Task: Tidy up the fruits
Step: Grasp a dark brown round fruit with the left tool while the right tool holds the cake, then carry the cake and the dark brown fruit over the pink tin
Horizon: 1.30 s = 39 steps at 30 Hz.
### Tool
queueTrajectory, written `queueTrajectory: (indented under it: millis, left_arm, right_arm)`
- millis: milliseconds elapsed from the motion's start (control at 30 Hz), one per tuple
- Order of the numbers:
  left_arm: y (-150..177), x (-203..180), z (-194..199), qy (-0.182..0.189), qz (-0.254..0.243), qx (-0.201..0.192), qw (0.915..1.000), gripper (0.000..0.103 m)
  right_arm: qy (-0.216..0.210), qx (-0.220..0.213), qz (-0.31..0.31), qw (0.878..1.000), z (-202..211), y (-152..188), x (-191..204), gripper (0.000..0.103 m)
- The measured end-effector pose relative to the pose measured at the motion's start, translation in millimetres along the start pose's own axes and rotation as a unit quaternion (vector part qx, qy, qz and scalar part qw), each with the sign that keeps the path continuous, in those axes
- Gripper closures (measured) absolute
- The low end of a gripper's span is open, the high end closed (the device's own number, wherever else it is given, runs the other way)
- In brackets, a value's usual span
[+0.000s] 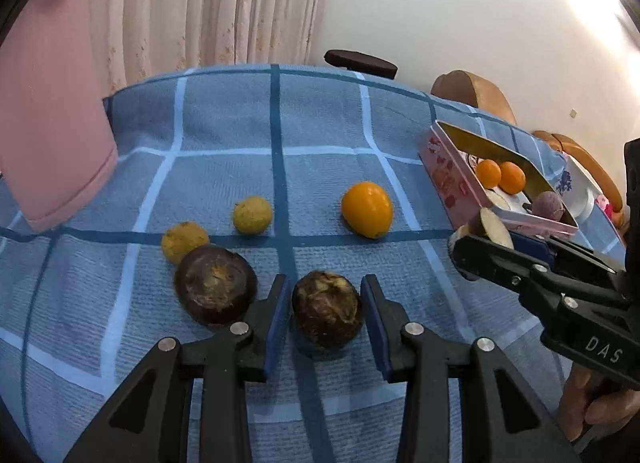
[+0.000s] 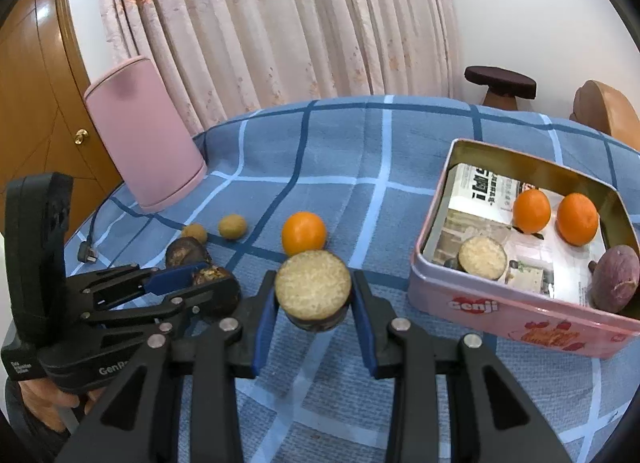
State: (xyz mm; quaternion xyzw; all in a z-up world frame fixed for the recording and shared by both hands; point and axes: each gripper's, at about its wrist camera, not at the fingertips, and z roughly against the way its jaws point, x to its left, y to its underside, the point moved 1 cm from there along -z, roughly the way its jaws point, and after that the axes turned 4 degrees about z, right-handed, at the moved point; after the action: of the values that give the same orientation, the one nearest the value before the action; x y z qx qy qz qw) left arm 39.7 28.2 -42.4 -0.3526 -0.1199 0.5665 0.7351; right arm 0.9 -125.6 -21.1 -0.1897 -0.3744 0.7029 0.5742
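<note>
My left gripper (image 1: 325, 280) is shut on a dark brown, scarred round fruit (image 1: 326, 311) that rests on the blue checked cloth (image 1: 320, 123), one blue pad on each side of it. My right gripper (image 2: 314, 277) is shut on a cut half fruit (image 2: 313, 291) with dark skin and a pale grainy face, held just above the cloth, left of the pink tin (image 2: 500, 311). The tin holds two oranges (image 2: 531, 210), another cut half (image 2: 482, 259) and a purple fruit (image 2: 614, 283). Loose on the cloth lie an orange (image 1: 367, 209), two small yellow fruits (image 1: 253, 214) and another dark fruit (image 1: 216, 289).
A pink cylinder (image 2: 144, 135) stands at the cloth's far left, with a cable plug (image 2: 88, 255) near it. A dark stool (image 2: 500, 83) and a wooden chair (image 2: 604, 111) are behind the table. A white plate (image 1: 580, 191) lies beyond the tin.
</note>
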Motion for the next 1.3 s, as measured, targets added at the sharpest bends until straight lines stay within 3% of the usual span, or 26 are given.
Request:
queueTrajectory:
  millis: [67,500,833,1067,1300]
  left_arm:
    - [3,-5,-5,0.000,-0.004,0.019,0.9998,0.064]
    - [6,-14,-6,-0.035,-0.016,0.012,0.9992,0.069]
    - [-1,-27,26,-0.079,0.016,-0.105,0.9912,0.069]
    - [-11,-48,29,-0.075,0.030,-0.144,0.9862,0.069]
    - [-26,-87,13,-0.064,0.008,-0.153,0.9861,0.069]
  right_arm:
    - [0.000,0.001,-0.001,1.000,0,0,0,0.064]
    - [0.005,-0.025,-0.012,1.000,10,-4,-7,0.065]
    - [0.017,-0.073,0.012,0.997,28,-11,-11,0.065]
    - [0.064,-0.091,0.023,0.994,39,-13,-27,0.065]
    - [0.108,-0.104,0.013,0.989,51,-16,-61,0.065]
